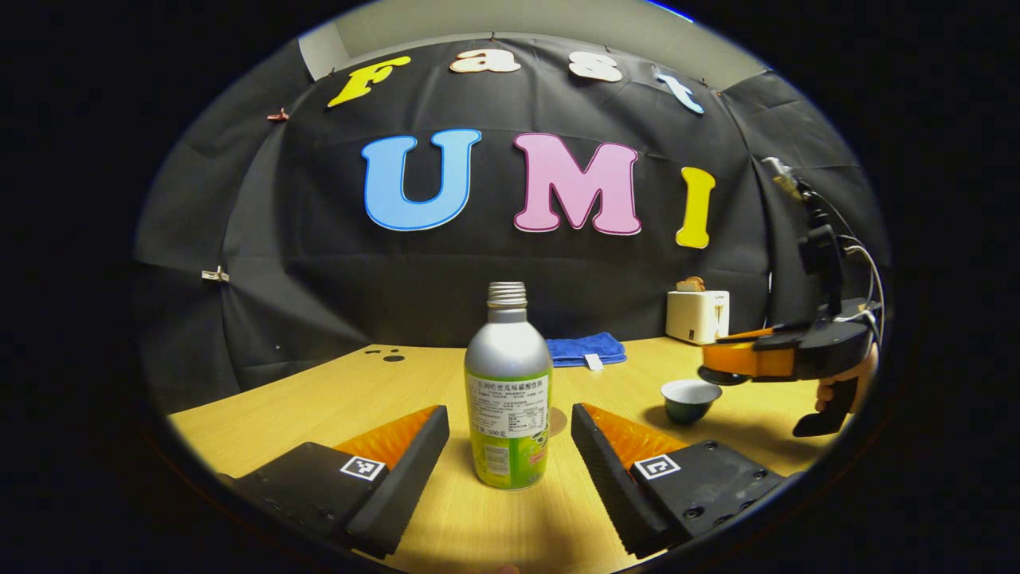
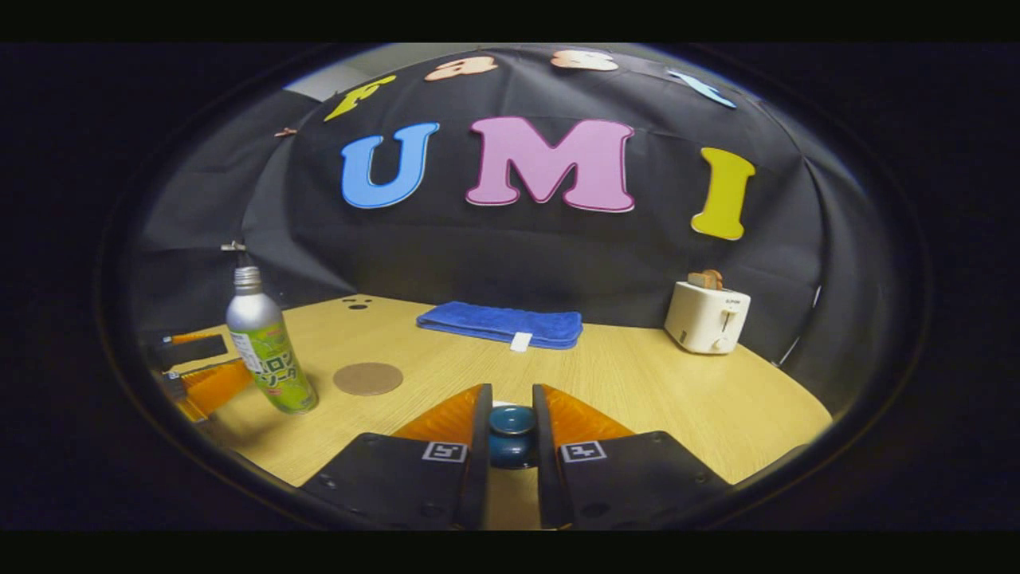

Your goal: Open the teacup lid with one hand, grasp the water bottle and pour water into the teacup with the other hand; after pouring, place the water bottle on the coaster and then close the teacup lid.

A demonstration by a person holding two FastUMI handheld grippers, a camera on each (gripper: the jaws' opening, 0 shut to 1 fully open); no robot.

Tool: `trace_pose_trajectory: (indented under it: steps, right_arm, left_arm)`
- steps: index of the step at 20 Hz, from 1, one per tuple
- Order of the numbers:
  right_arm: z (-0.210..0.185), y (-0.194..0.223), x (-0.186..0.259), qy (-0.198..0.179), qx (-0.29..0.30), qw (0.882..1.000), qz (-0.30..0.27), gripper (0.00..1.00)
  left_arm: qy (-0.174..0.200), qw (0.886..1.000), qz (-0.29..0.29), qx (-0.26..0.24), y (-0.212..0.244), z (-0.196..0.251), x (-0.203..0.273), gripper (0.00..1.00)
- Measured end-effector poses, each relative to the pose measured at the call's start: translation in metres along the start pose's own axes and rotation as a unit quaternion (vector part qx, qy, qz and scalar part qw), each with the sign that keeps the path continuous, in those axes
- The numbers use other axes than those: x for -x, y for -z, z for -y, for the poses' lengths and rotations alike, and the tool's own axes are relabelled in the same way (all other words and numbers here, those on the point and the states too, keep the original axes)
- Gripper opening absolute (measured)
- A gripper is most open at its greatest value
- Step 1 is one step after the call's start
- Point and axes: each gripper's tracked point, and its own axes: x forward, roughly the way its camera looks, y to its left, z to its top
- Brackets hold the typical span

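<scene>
A silver water bottle (image 1: 508,399) with a green label and no cap stands upright on the wooden table (image 1: 319,399). It sits between the fingers of my open left gripper (image 1: 508,412), which flank it with small gaps. To the right stands the dark teacup (image 1: 690,399), uncovered. Just above the cup's right side my right gripper (image 1: 717,363), held by a hand, carries the lid. In the right gripper view that gripper (image 2: 510,418) is shut on the dark lid knob (image 2: 511,430). The bottle (image 2: 267,351) and left gripper (image 2: 199,379) stand far left, the round brown coaster (image 2: 367,378) beside them.
A folded blue towel (image 2: 502,324) lies at the back of the table (image 2: 677,399). A white toaster (image 2: 708,317) with toast in it stands at the back right. The coaster's edge (image 1: 559,420) peeks out behind the bottle. Black cloth closes the booth behind.
</scene>
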Motion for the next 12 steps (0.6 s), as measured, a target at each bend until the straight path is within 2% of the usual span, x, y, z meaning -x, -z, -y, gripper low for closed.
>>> trace_pose_trajectory:
  steps: [3, 4, 5, 12]
  right_arm:
    - [0.008, 0.001, 0.021, 0.0, -0.02, 1.0, 0.007, 0.28]
    - [0.012, 0.002, 0.026, 0.002, -0.019, 1.0, 0.009, 0.24]
    - [0.016, 0.002, 0.031, 0.005, -0.019, 1.0, 0.011, 0.28]
    - [0.024, 0.017, 0.055, 0.004, -0.048, 0.999, 0.011, 0.24]
  left_arm:
    - [0.005, 1.0, 0.0, -0.001, 0.0, 0.001, -0.009, 0.98]
    - [0.005, 1.0, 0.0, -0.001, 0.0, 0.0, -0.013, 0.98]
    - [0.004, 1.0, 0.0, 0.0, 0.0, -0.001, -0.015, 0.98]
    - [0.012, 1.0, -0.001, -0.001, 0.0, 0.002, -0.043, 0.98]
